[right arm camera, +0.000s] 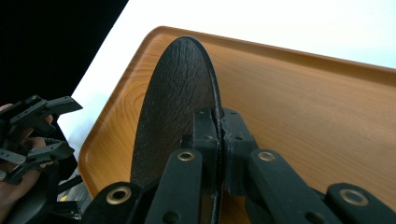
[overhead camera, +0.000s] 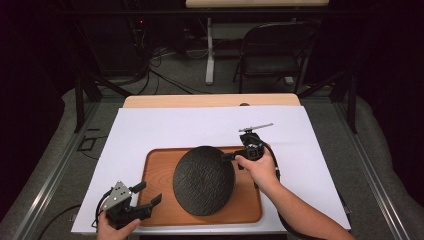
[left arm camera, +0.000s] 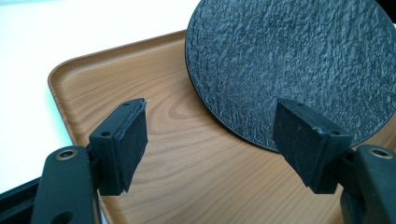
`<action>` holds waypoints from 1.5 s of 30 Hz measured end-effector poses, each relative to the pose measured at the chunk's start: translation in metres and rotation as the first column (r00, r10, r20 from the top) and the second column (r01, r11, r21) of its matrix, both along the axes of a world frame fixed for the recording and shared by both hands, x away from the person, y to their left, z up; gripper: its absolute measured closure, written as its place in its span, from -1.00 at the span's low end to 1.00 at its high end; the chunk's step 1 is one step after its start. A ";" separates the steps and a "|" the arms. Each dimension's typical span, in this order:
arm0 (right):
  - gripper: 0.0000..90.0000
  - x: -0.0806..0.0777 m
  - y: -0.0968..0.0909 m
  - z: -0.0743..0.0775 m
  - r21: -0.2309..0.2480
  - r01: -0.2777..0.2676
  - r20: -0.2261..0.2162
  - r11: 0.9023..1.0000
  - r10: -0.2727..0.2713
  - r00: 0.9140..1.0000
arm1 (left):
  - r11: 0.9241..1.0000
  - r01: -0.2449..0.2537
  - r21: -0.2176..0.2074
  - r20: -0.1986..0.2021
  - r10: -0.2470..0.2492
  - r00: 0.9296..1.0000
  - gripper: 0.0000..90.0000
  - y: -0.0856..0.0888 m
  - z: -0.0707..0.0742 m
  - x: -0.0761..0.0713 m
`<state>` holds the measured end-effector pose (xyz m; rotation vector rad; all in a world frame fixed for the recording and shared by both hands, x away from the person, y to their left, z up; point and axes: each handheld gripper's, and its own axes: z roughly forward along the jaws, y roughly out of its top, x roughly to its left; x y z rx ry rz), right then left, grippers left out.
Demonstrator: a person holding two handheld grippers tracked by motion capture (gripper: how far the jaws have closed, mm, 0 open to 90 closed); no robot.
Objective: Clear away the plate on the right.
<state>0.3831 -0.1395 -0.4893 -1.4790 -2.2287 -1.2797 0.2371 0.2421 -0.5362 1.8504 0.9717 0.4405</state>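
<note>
While right hand-held gripper point(right arm camera: 219, 135) clamps plate point(overhead camera: 204, 180) rim, tilted over tray point(overhead camera: 155, 200), left hand-held gripper point(left arm camera: 210, 144) released, clear.

In the high view the dark round plate point(overhead camera: 204, 180) stands tilted over the middle of the wooden tray point(overhead camera: 159, 167), blocking the way across the tray's centre. The right hand-held gripper point(overhead camera: 231, 156) is clamped on the plate's upper right rim, so that side is taken. The left hand-held gripper point(overhead camera: 150, 194), jaws apart, sits at the tray's lower left corner, with bare wood between it and the plate. The white sheet point(overhead camera: 150, 125) on the desk lies bare in the upper left and at the far right of the frame, giving room to pass there.
</note>
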 end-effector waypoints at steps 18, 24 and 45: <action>0.87 -0.003 -0.006 -0.008 0.004 0.007 0.003 1.000 -0.007 1.000 | 1.000 0.002 0.003 0.000 -0.002 1.000 -0.41 0.000 0.000 0.000; 0.85 -0.004 -0.006 -0.009 -0.017 0.003 0.016 1.000 -0.002 1.000 | 1.000 0.001 0.005 0.000 -0.001 1.000 -0.41 0.000 0.000 0.000; 0.69 -0.003 -0.015 -0.028 -0.113 0.012 0.025 0.994 -0.009 1.000 | 1.000 0.007 0.007 -0.007 -0.007 1.000 -0.41 0.000 0.000 0.001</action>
